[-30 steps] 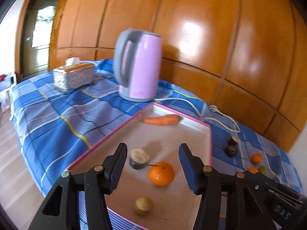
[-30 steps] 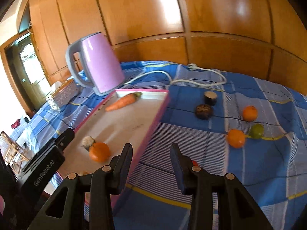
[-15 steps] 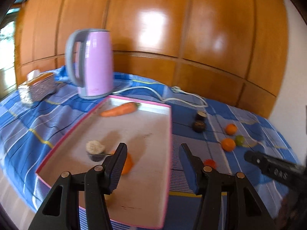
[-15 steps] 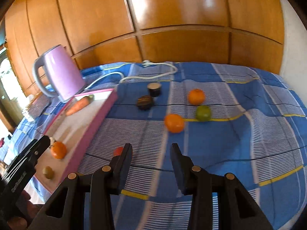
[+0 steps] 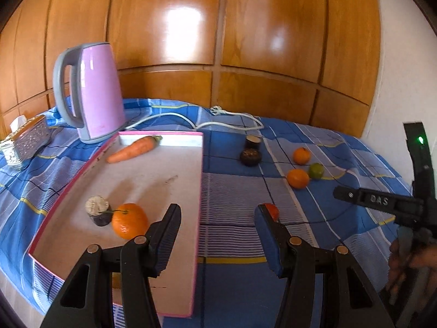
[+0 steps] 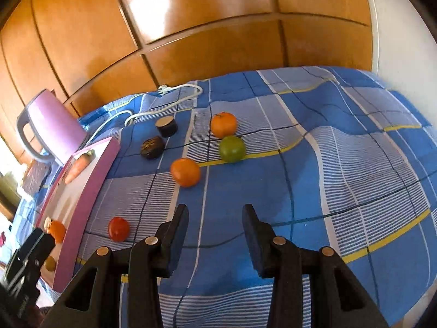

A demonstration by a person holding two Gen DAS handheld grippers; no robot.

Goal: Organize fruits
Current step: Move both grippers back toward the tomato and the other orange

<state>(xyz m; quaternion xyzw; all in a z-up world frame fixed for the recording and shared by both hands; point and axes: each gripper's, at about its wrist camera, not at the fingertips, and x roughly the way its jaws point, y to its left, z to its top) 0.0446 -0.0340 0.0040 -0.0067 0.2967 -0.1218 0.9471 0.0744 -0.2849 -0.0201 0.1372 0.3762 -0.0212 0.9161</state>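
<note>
While both grippers hang above the blue checked bed cover, the sorting is only partly done, so let's sweep across from the left. Far left sits the pink kettle, then the pink-rimmed tray with a carrot at its far end and, nearer, a big orange touching a dark cut fruit.

Left gripper next: jaws wide apart, nothing between them, poised over the tray's right rim. Just beside its right finger, on the cover, lies a small red fruit, half hidden in that view.

From the right wrist view the red fruit sits clear of the tray, off to the left of the right gripper, whose jaws are also spread and empty. Straight ahead of those jaws, a touch left of centre, is the near orange; beyond it the green fruit almost touching the far orange, and further left two dark fruits.

Here's the key call: the red fruit looks nearer the left gripper, almost at its right finger, while the near orange lies on the right gripper's line. Both are round, so no long axis to line up on. My read: left takes red, right goes forward for orange.
</note>
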